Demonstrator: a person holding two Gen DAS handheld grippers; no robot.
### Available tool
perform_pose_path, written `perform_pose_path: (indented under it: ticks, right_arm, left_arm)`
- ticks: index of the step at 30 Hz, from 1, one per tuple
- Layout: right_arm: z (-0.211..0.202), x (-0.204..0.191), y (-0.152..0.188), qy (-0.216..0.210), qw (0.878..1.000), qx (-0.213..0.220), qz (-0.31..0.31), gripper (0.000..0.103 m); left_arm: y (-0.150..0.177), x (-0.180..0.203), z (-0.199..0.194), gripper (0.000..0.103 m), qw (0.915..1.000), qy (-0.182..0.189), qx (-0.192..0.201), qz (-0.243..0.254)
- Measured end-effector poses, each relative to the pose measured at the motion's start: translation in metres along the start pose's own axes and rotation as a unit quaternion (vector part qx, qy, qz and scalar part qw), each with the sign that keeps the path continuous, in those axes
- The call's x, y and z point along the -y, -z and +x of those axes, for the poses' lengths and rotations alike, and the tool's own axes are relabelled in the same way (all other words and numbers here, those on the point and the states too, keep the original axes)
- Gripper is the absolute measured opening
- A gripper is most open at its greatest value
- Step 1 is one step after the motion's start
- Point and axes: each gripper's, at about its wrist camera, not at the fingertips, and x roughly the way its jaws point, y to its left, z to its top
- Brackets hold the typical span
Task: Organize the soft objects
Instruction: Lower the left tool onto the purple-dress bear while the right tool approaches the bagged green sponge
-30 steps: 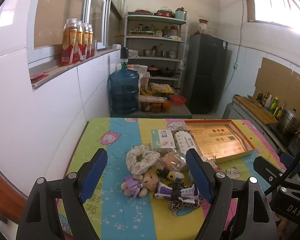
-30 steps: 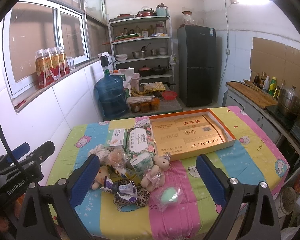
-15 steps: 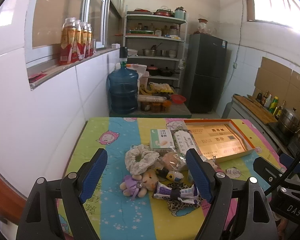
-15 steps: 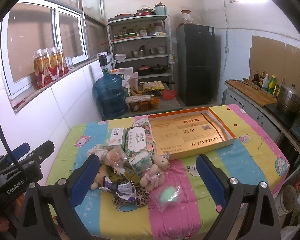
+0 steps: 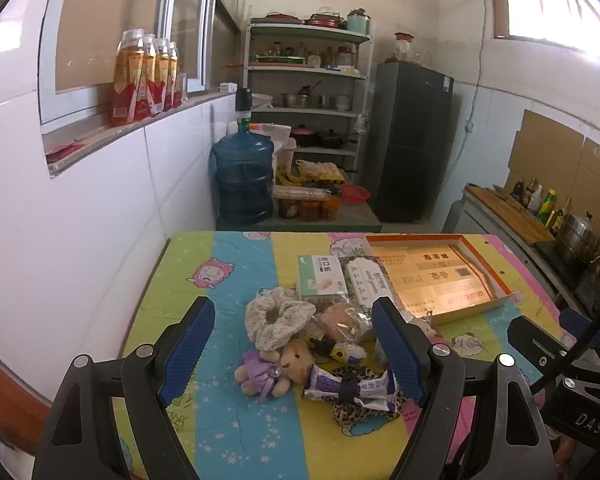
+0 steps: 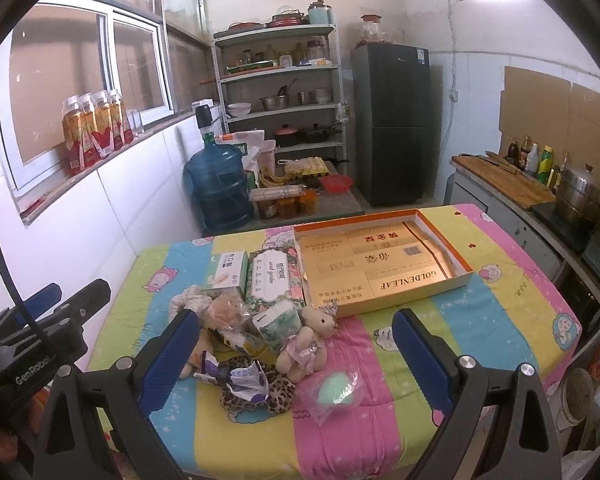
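Observation:
A pile of soft things lies on the striped table cover: a lace scrunchie (image 5: 278, 318), a small bear in purple (image 5: 270, 368), a bear in pink (image 6: 306, 346), a leopard-print cloth (image 6: 260, 394), tissue packs (image 6: 269, 278) and a bagged green sponge (image 6: 334, 390). An open orange-rimmed gold box (image 6: 380, 264) lies behind the pile; it also shows in the left wrist view (image 5: 436, 284). My left gripper (image 5: 292, 350) is open above the near left of the pile. My right gripper (image 6: 296, 358) is open above its near right. Both are empty.
A white tiled wall runs along the table's left edge. Behind the table stand a blue water jug (image 5: 242, 178), a shelf rack with pots (image 5: 306, 92) and a dark fridge (image 5: 410, 140). A counter with bottles and a steel pot (image 6: 580, 196) is on the right.
Both views have shifted very slightly; the grippers stay open and nothing on the table has moved.

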Motion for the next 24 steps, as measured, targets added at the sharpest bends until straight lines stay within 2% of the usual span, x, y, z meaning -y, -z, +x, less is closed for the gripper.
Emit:
perform_pose_path:
  ticks: [7, 19, 24]
  right_arm:
    - [0.011, 0.004, 0.007, -0.01, 1.0, -0.007, -0.008, 0.098]
    - [0.066, 0.02, 0.028, -0.043, 0.997, -0.058, -0.009, 0.098]
    - [0.092, 0.026, 0.037, -0.041, 0.995, -0.086, -0.026, 0.098]
  left_arm:
    - [0.009, -0.007, 0.016, 0.082, 1.0, 0.004, -0.008, -0.004]
    - [0.04, -0.024, 0.059, 0.082, 0.999, 0.032, -0.03, -0.011]
    - [0.056, -0.033, 0.083, 0.082, 0.9981, 0.033, -0.049, -0.016]
